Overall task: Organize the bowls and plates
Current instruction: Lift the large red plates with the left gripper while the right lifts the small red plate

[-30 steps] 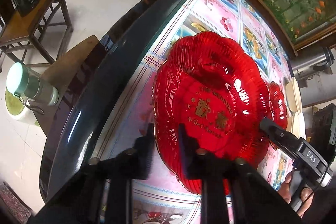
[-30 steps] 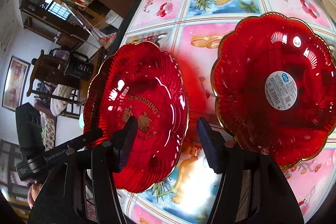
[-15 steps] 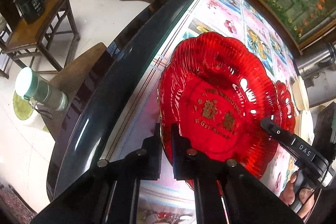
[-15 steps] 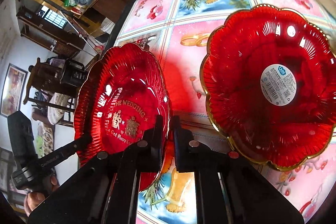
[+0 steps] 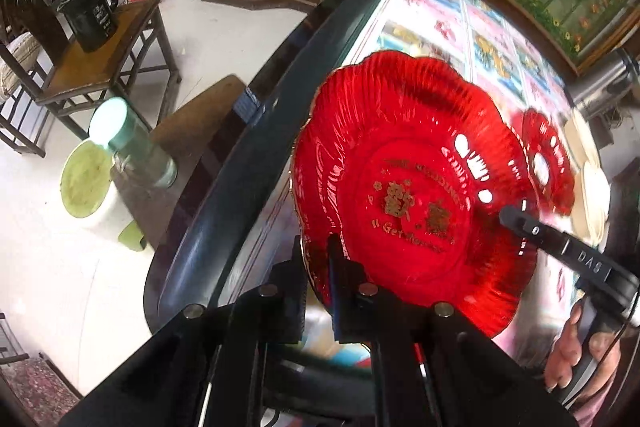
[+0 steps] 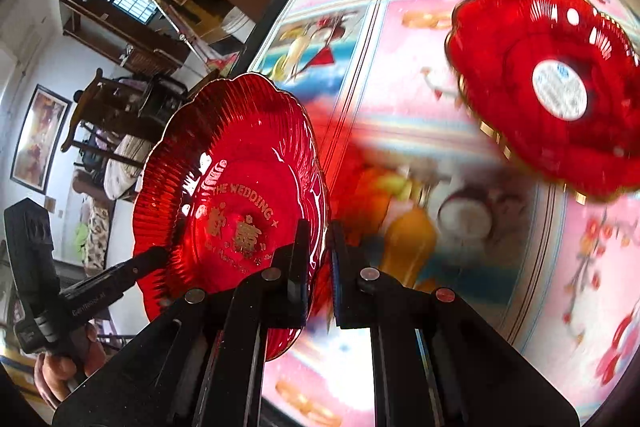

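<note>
A red scalloped plate with gold wedding lettering [image 5: 408, 195] is held up off the table. My left gripper [image 5: 316, 259] is shut on its near rim. My right gripper [image 6: 320, 243] is shut on the opposite rim of the same plate [image 6: 236, 187]. Each gripper shows in the other's view: the right one [image 5: 516, 223], the left one [image 6: 152, 255]. A second red scalloped plate with a white sticker [image 6: 556, 87] lies on the table, also in the left wrist view [image 5: 544, 163].
The table [image 6: 420, 67] has a pink pictured cloth and a dark rounded edge [image 5: 256, 155]. Cream plates [image 5: 592, 187] and a metal flask [image 5: 604, 87] stand at the far side. A stool with a green-lidded bottle [image 5: 128, 147] and a chair [image 5: 100, 63] stand beside the table.
Both grippers closed on opposite rims of the lettered plate and lifted it off the table. The stickered plate now lies farther away in the right wrist view.
</note>
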